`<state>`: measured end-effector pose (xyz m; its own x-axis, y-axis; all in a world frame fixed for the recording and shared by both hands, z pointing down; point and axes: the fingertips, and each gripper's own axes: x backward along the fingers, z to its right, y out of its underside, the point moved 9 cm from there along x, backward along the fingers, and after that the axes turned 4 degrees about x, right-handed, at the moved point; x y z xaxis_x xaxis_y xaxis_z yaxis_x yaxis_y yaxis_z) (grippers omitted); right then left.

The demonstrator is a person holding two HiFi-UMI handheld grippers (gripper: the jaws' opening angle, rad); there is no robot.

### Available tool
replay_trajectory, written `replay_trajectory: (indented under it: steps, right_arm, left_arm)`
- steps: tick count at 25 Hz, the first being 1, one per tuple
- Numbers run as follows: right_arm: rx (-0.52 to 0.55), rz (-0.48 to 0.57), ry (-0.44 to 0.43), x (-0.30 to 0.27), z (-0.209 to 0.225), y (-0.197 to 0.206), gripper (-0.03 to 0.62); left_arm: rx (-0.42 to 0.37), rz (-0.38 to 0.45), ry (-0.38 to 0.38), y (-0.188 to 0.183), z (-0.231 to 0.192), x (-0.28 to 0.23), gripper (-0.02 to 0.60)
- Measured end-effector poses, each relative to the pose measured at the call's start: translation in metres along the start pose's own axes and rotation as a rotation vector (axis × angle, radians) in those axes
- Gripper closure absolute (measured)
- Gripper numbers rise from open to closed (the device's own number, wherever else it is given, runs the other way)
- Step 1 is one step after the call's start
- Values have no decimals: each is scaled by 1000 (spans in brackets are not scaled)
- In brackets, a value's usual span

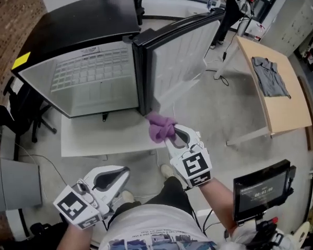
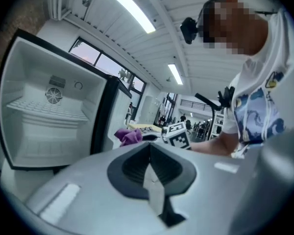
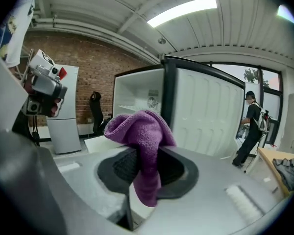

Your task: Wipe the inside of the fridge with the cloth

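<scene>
Nearest us, at 7 o'clock in the head view, our left gripper (image 1: 122, 172) hangs low with its jaws pressed together on nothing. We judge it is kept back because the wiping needs only one tool. At 5 o'clock our right gripper (image 1: 173, 134) reaches forward, jaws clamped on the purple cloth (image 1: 160, 126). The cloth bunches above the tips and trails a tail below them, so a soft pad leads rather than bare jaws. It sits just short of the fridge (image 1: 88, 82), by the lower hinge corner. It may be brushing that corner, though from above we cannot be sure. The white cavity opens at 11 o'clock, and the door (image 1: 180, 51) is swung wide toward 1 o'clock, leaving the way in. We judge the wiping not yet begun.
</scene>
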<state>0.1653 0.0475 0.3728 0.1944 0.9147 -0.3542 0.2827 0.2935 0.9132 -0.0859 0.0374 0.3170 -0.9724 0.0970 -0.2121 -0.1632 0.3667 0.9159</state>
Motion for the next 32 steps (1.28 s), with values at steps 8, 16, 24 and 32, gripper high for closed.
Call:
replay_trajectory:
  steps: [8,16,24,32]
  right_arm:
    - [-53,15,-16,51,-103,-17,514]
    - [-4,115,-74,116,-118,-26,514]
    - [15,189,-138,187,-123,0,514]
    - [46,221,-162,230,-153,-6,514]
  left_arm:
    - [-34,-34,-33,30,1,78,577]
    - [-47,28,-101,47,63,93,577]
    - [-37,52,-182,79,151,85,577]
    - [-57,26,-169,93,198,107,577]
